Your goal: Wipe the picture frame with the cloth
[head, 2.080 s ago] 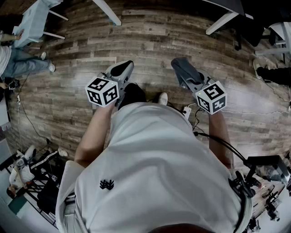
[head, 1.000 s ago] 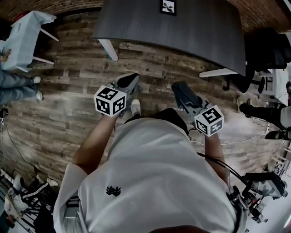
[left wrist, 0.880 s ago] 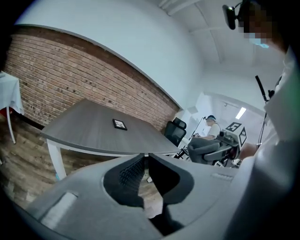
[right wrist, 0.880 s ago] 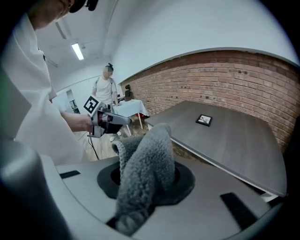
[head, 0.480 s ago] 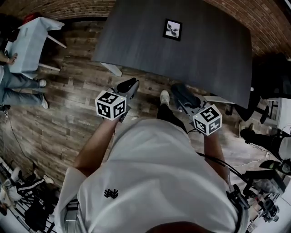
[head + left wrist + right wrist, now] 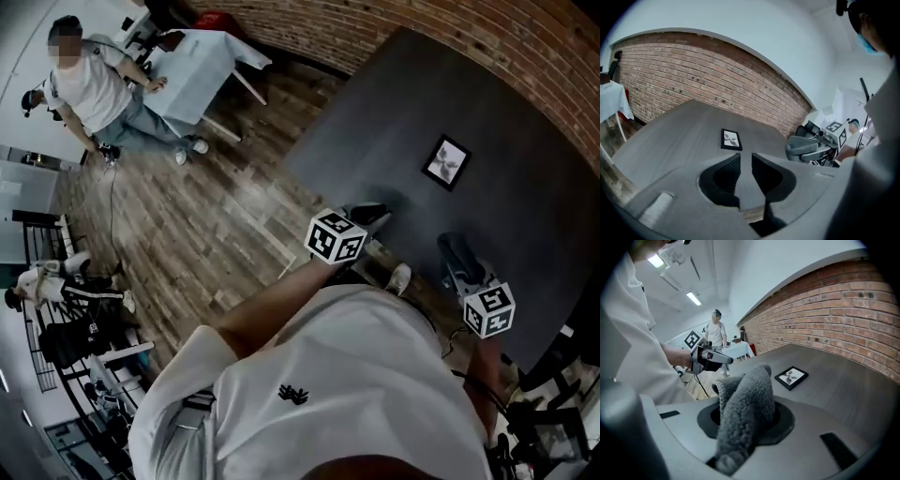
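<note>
Your left gripper (image 6: pixel 746 160) has its fingers a little apart, just opened further, with nothing between them. The picture frame (image 6: pixel 731 139) lies flat ahead of their tips, untouched, on the table (image 6: pixel 670 136). Your right gripper (image 6: pixel 746 420) pinches the cloth (image 6: pixel 743 390), and the frame sits ahead-right of those fingers. Bare tabletop surrounds the frame, and the brick wall (image 6: pixel 693 70) stands beyond the far edge.

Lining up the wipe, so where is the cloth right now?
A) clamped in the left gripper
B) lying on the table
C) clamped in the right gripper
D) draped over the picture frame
C: the cloth sits bunched between the right gripper's jaws, while the left gripper's jaws, which have just been opening, hold nothing.
</note>
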